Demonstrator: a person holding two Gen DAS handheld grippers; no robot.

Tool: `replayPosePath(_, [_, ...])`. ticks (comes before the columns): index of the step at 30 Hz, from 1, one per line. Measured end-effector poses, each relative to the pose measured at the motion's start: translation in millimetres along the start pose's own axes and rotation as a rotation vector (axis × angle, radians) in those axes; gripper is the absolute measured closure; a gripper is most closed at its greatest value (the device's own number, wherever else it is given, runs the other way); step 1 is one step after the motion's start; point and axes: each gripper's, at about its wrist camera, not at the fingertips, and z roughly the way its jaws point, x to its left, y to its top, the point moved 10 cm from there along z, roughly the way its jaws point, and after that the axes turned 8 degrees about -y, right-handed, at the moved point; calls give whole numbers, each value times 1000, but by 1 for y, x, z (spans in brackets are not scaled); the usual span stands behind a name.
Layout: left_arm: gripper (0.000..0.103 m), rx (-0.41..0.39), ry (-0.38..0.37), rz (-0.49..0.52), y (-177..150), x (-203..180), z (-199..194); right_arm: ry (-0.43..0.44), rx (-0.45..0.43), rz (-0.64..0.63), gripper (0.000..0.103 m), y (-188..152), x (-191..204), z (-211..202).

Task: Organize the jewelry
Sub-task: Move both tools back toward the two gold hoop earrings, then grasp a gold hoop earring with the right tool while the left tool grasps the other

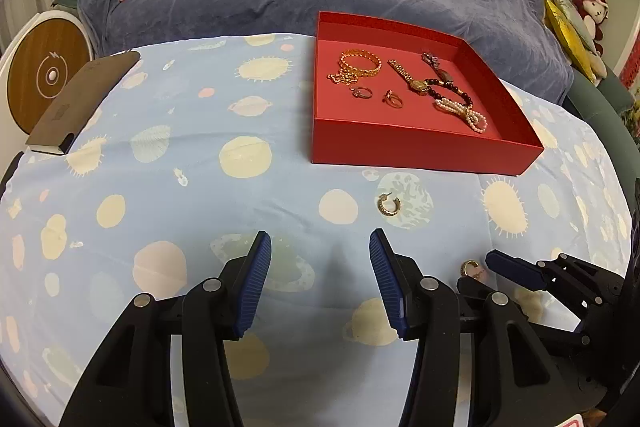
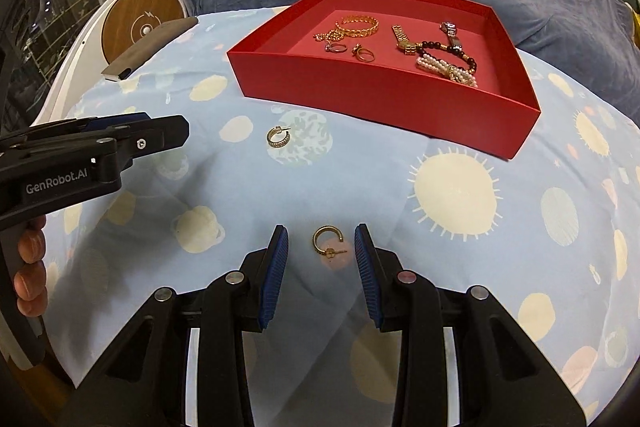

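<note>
Most pieces already in red tray (image 2: 384, 99); two hoop earrings (image 2: 279, 137) (image 2: 328, 242) left on cloth near it, right tongs (image 2: 321, 259) open around one, left tongs (image 1: 320, 275) open, empty

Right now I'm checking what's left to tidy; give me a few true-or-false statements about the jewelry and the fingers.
1. Two hoop earrings lie on the cloth outside the red box. True: one sits nearer the box, one nearer the camera.
2. The right gripper is clamped on an earring. False: its fingers stand either side, not touching.
3. The box is empty. False: it holds jewelry, including a pearl bracelet.
4. The left gripper holds nothing. True.
</note>
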Motion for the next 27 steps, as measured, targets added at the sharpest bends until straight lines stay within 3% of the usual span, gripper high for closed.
replayPosePath(5, [54, 7, -2, 0, -2, 1, 2, -15, 6, -14, 71, -3, 0, 4])
replayPosePath(11, [54, 11, -7, 8, -1, -7, 5, -35, 4, -10, 87, -3, -6, 5])
replayPosePath(27, [54, 31, -13, 43, 6, -38, 38, -25, 7, 59, 87, -3, -28, -8])
